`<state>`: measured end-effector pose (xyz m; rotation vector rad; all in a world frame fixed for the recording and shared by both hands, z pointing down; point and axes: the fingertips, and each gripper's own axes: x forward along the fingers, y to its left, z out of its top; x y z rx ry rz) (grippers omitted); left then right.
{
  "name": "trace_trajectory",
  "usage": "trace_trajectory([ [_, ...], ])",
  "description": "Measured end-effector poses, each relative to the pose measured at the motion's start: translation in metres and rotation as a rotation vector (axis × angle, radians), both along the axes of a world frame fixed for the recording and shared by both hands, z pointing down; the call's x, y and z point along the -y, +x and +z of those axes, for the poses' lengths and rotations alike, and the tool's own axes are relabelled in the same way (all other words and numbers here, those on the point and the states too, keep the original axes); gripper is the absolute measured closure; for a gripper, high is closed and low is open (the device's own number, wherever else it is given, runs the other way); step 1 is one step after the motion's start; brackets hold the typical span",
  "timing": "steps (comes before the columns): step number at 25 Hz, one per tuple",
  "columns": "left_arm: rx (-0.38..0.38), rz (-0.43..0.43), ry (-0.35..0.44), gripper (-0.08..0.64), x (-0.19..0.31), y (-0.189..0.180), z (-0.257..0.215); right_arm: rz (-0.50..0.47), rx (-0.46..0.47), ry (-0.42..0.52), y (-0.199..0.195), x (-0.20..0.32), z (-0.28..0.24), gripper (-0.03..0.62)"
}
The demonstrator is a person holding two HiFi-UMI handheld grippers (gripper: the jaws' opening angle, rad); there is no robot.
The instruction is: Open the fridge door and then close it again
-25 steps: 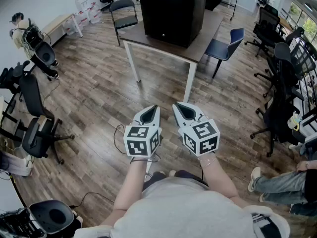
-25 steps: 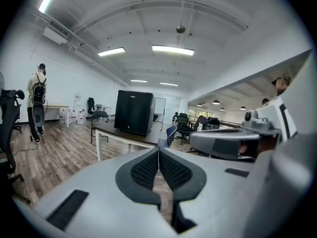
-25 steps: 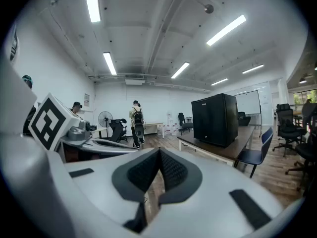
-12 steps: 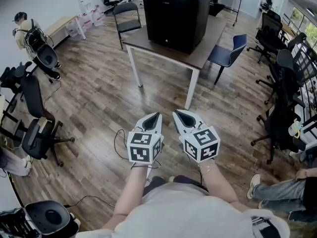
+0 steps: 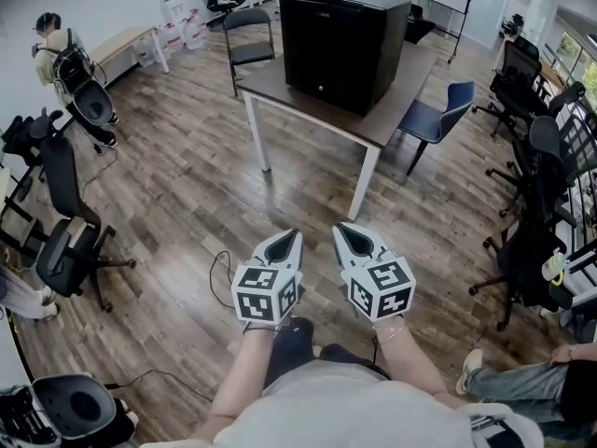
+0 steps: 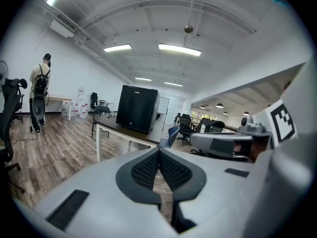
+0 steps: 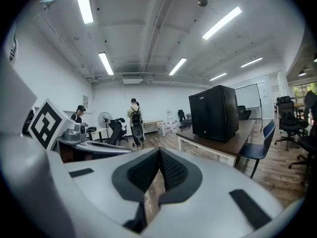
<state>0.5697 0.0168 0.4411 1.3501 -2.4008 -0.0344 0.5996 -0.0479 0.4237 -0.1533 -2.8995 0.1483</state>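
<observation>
Both grippers closed and empty, fridge well apart from them, ahead on the table.
Left gripper (image 5: 287,239) and right gripper (image 5: 347,232) are side by side over the wood floor, jaws pressed together, nothing between them. The black fridge (image 5: 345,45) stands on the table (image 5: 266,71): probably rigid and heavy, with a smooth door held by its seal. Best hooked at the door's free edge; no handle visible. Small pale mark on the front, unreadable.

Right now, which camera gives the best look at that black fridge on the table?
The head view. The fridge looks largest there, seen whole from above with its door shut, standing on the table. The right gripper view shows it smaller, from a low, level angle. The left gripper view shows it smallest, far across the room.
</observation>
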Motion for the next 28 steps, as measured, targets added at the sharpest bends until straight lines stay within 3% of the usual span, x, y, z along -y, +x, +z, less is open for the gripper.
trace_trajectory([
  [8, 0.001, -0.023, 0.034, 0.554, 0.013, -0.093, 0.005, 0.013, 0.006, 0.010, -0.086, 0.015, 0.009, 0.594],
  [20, -0.001, -0.004, 0.080, 0.554, -0.003, -0.308, -0.026, 0.030, 0.037, 0.018, -0.301, -0.003, -0.021, 0.594],
  [28, -0.054, 0.016, 0.062, 0.554, -0.003, -0.382, -0.001, 0.032, -0.021, 0.015, -0.378, -0.005, 0.001, 0.594],
])
